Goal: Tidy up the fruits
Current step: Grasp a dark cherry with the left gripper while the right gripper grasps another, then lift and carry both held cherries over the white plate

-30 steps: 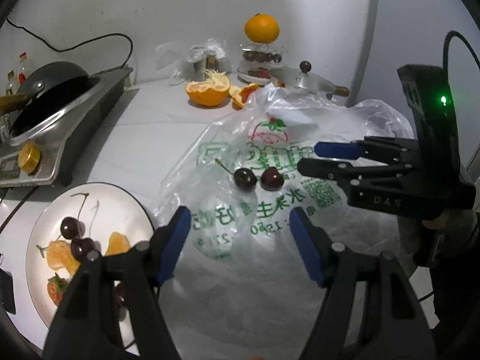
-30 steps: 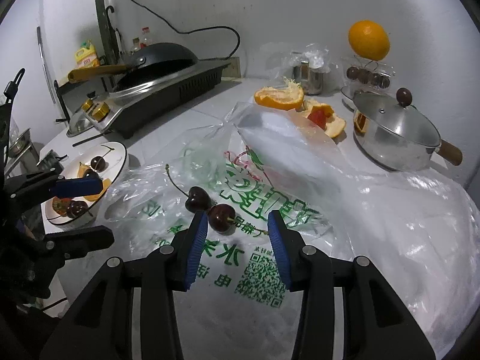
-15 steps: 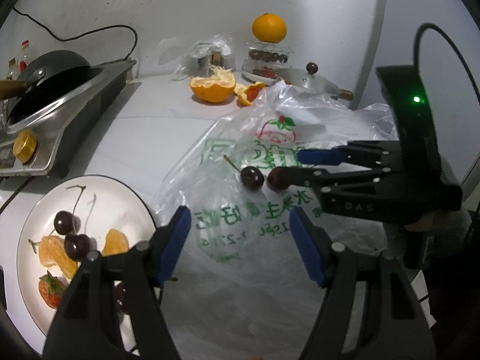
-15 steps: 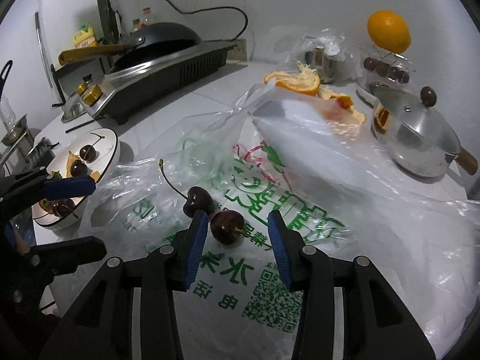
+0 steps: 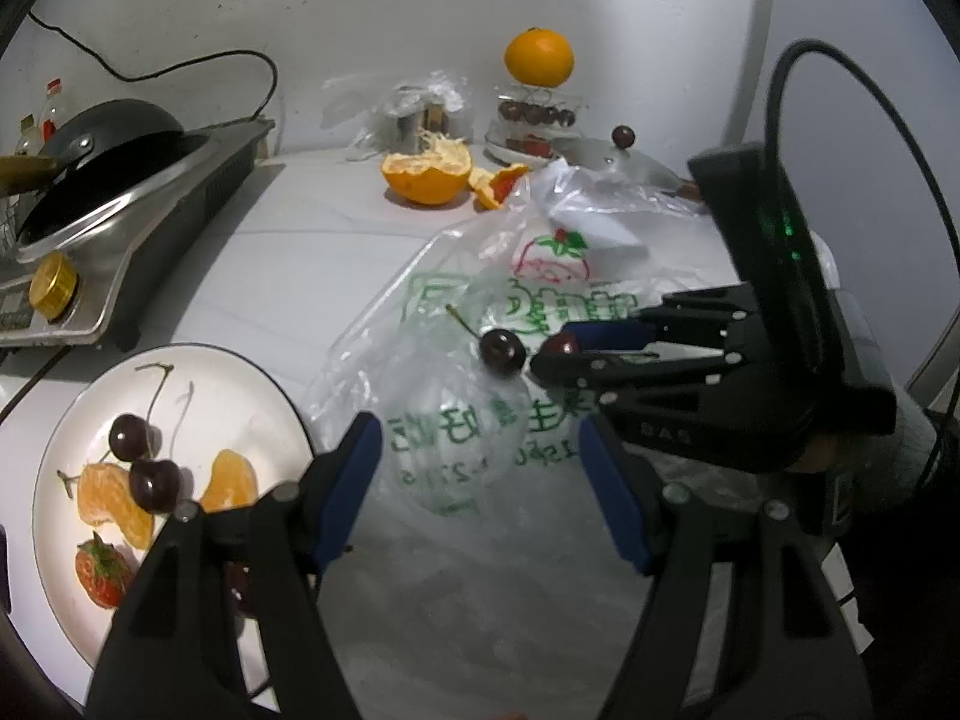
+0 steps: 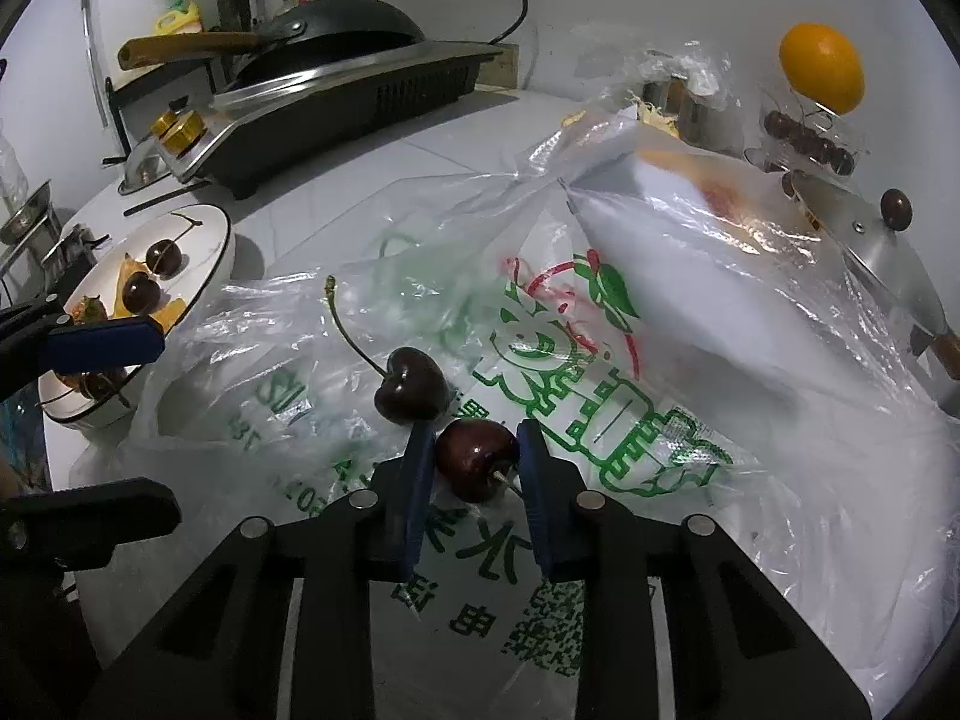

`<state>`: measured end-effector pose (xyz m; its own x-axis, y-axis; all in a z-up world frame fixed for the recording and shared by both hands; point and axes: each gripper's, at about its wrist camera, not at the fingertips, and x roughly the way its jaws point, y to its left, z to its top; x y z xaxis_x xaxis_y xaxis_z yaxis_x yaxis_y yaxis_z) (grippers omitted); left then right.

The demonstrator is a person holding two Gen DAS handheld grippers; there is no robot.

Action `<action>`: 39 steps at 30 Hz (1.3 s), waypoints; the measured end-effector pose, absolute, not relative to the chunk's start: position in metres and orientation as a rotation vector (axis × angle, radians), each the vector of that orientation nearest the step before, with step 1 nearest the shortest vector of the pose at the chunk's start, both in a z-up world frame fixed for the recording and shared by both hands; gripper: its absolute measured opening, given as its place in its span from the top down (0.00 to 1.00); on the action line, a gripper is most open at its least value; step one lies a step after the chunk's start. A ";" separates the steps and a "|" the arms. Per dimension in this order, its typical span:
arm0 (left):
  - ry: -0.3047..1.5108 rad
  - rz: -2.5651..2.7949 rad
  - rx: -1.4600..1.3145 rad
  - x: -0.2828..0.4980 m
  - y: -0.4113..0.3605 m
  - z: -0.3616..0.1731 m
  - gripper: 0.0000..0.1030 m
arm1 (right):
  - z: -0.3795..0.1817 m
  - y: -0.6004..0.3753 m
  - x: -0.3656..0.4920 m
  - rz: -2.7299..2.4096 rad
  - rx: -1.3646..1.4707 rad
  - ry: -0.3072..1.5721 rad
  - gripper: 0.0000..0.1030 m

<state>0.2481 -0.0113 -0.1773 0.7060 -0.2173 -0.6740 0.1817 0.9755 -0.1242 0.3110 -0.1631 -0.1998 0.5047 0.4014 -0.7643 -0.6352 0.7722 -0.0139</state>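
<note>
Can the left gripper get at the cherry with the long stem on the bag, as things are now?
Probably yes. The left gripper is open and the stemmed cherry lies ahead of it on the bag, uncovered. The right gripper, closing around the other cherry beside it, crowds one side.

A pale bench (image 5: 312, 252) carries everything. At its left sits a stove (image 5: 120, 222) with a black pan on top. In front of that rests a white plate (image 5: 240, 396). A crumpled plastic bag (image 5: 456, 450) with green print spreads over the middle and right. Toward the wall lie a torn orange half (image 5: 425, 173) and peel (image 5: 501, 185), with a steel pot (image 6: 888, 276) beside the bag.
</note>
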 end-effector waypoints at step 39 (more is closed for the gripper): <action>0.889 -0.247 0.107 0.334 -0.062 -0.207 0.48 | -0.160 -0.243 0.294 0.640 -0.074 0.685 0.71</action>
<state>0.3344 -0.0617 -0.2075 0.6037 -0.1689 -0.7791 0.2573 0.9663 -0.0101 0.2936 -0.2429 -0.1597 0.5922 0.5263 -0.6102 -0.5730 0.8074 0.1403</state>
